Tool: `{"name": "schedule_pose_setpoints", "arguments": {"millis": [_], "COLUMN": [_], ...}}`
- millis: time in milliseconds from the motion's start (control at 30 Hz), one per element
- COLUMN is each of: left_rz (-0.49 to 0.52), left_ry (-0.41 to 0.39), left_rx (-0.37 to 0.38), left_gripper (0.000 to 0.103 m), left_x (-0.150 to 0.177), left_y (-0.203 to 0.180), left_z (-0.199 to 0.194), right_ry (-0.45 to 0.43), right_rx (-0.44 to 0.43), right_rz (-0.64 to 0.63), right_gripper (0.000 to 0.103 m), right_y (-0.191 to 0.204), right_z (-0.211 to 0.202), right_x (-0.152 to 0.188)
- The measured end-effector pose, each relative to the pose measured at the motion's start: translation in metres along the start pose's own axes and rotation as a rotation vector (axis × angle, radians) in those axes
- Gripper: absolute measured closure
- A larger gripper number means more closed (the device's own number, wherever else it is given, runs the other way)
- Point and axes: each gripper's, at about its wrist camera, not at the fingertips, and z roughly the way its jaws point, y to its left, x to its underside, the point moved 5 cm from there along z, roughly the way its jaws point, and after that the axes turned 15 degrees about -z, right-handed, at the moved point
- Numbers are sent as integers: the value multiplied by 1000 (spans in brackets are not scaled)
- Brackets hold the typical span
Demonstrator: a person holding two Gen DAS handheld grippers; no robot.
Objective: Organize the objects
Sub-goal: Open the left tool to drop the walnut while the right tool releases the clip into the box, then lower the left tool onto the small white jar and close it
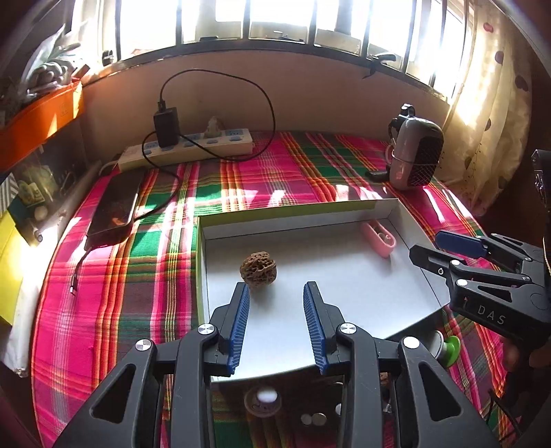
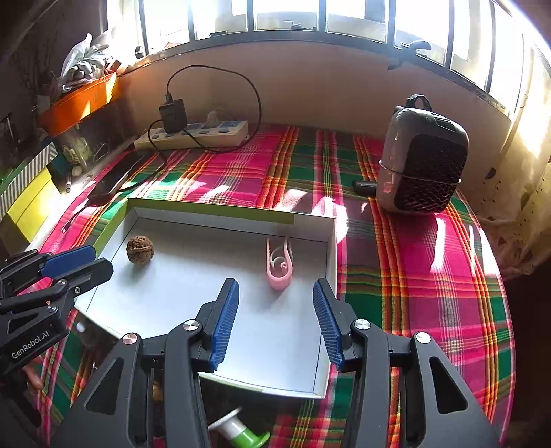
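home, windowside table | plaid tablecloth | power strip with charger, phone | small heater | curtain | barred window | cluttered shelf boxes

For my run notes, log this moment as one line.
left hand-held gripper: open over box | right hand-held gripper: open | walnut, pink clip in box
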Motion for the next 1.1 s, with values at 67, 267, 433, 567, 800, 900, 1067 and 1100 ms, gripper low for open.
{"name": "schedule_pose_setpoints", "arguments": {"millis": [67, 267, 433, 567, 800, 900, 1067, 1100], "left_rz": [13, 54, 111, 160, 230, 239, 257, 259], "left_ry": [-4, 7, 68, 105, 180, 198, 221, 228], "left_rx": [18, 78, 159, 217, 305, 337, 345, 341], "left_gripper": [72, 72, 72, 72, 72, 72, 71, 71], "left_x": [10, 43, 80, 108, 145, 152, 164, 166], "left_y": [-3, -15, -28, -38, -54, -59, -64, -65], "left_z": [-12, -43, -59, -74, -90, -95, -96, -94], "right_ry": [-8, -28, -32, -30, -29, -26, -24, -23], "right_rx": [-1, 3, 4, 0, -3, -1, -1, 0], "right_rz": [6, 15, 24, 32, 49, 53, 59, 61], "right_gripper": [57, 57, 57, 57, 57, 57, 56, 56], "right_y": [3, 11, 17, 22, 30, 32, 35, 35], "right_z": [-11, -41, -59, -68, -79, -81, -85, -85], "right_x": [7, 34, 55, 71, 93, 99, 106, 106]}}
